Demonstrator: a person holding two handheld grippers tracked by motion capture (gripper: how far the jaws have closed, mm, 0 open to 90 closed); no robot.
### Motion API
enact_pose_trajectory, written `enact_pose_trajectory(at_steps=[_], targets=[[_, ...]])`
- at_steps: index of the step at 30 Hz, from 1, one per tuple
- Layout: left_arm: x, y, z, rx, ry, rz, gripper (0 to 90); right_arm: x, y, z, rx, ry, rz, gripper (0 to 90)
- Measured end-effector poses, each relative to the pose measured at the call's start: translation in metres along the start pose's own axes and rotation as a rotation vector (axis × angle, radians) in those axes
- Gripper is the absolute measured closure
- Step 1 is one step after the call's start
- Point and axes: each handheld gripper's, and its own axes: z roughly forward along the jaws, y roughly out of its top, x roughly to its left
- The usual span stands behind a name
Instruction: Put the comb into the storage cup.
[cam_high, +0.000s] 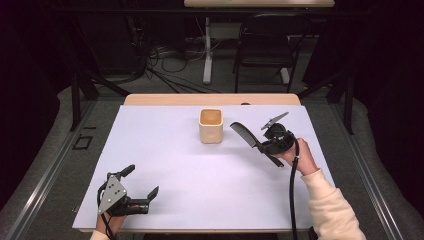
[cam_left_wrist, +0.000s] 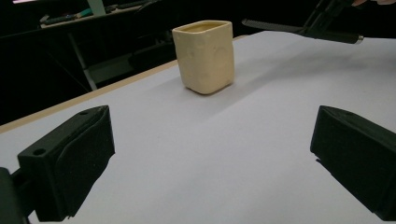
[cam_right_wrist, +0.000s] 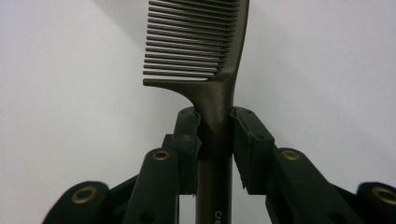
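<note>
The right gripper (cam_right_wrist: 215, 135) clamps the comb (cam_high: 246, 135) aloft beside the cup (cam_high: 210, 125), not yet inside it; the left gripper (cam_high: 142, 182) rests open.

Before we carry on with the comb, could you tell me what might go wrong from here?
The right gripper pinches only the narrow handle of the comb, so the comb could pivot or slip. The cup is small and light-looking; the long comb may knock it over. The left gripper, open, isn't steadying the cup.

r gripper (cam_high: 261, 145) clamped on black comb (cam_high: 243, 134), held just right of cream cup (cam_high: 210, 125); l gripper (cam_high: 141, 183) resting w/ jaws apart near front edge of white table (cam_high: 200, 180).
</note>
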Motion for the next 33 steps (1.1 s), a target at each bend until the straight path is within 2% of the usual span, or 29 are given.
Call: enact_pose_trajectory(at_steps=[5, 7, 10, 11, 20, 33], targets=[[0.0, 0.0, 0.0, 0.0, -0.002, 0.0, 0.0, 0.0, 0.0, -0.004, -0.051, 0.0, 0.001, 71.7], [0.0, 0.0, 0.0, -0.001, -0.001, 0.0, 0.0, 0.0, 0.001, -0.006, -0.052, 0.001, 0.007, 71.7], [0.0, 0.0, 0.0, -0.001, -0.001, 0.002, 0.0, 0.0, 0.001, -0.008, -0.074, 0.0, 0.0, 71.7], [0.0, 0.0, 0.0, -0.002, -0.002, 0.001, 0.0, 0.0, 0.001, -0.009, -0.097, 0.004, 0.002, 71.8], [-0.001, 0.0, 0.0, -0.001, -0.001, 0.005, 0.0, 0.002, 0.002, -0.014, -0.157, -0.001, 0.002, 71.8], [0.0, 0.001, 0.0, 0.001, -0.002, 0.009, 0.0, 0.007, 0.005, -0.015, -0.2, -0.006, -0.021, 71.8]])
